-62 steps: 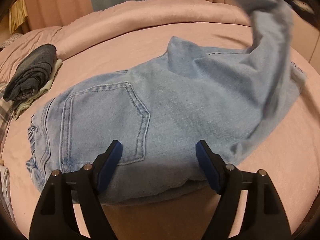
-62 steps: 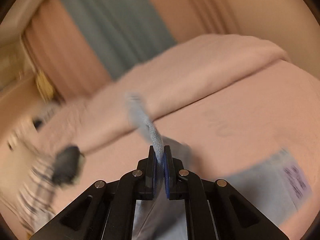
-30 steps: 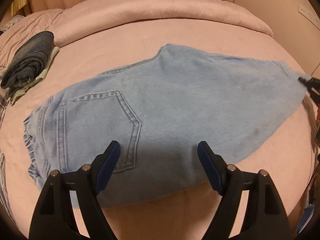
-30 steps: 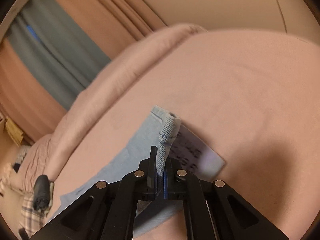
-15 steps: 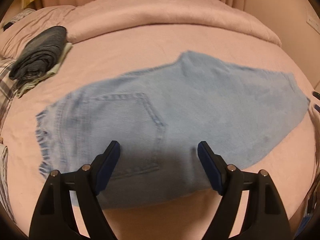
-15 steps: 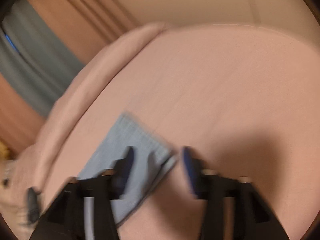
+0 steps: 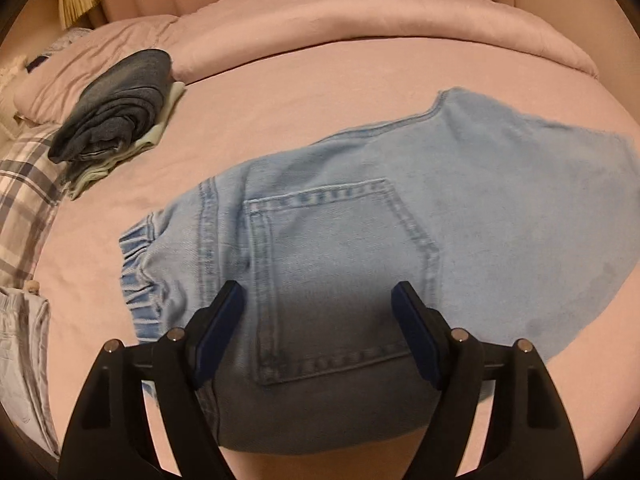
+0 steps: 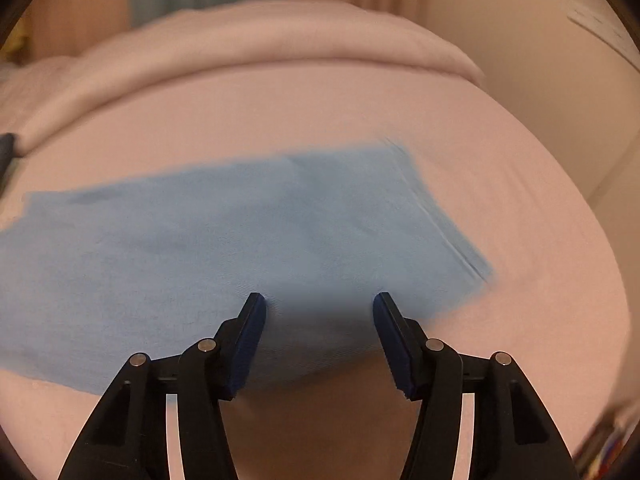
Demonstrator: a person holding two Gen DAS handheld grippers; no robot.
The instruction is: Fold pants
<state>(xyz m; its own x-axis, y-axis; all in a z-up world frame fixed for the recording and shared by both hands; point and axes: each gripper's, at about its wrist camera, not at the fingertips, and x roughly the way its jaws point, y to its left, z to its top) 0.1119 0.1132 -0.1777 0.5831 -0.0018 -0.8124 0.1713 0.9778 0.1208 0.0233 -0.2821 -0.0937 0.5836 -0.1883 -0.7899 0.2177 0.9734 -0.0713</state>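
Observation:
Light blue jeans (image 7: 360, 220) lie flat on the pink bed (image 7: 280, 92), folded lengthwise, back pocket up and elastic waistband to the left. My left gripper (image 7: 317, 288) hovers over the pocket near the front edge. Its jaws are wide and closing slightly, and the pads press on nothing. In the right wrist view the leg end of the jeans (image 8: 240, 232) lies spread out, hem to the right. My right gripper (image 8: 319, 298) stands open above the leg's near edge and holds nothing.
A stack of folded dark jeans (image 7: 116, 112) on pale garments sits at the back left. A plaid cloth (image 7: 24, 184) and a light garment (image 7: 20, 340) lie at the left edge. A rolled pink duvet (image 7: 360, 20) runs along the back. A wall (image 8: 540, 80) is close on the right.
My right gripper let go of the leg hem, which now lies flat, then rolled and pulled back over the leg. The left gripper's view slid left, so the waistband sits nearer the middle.

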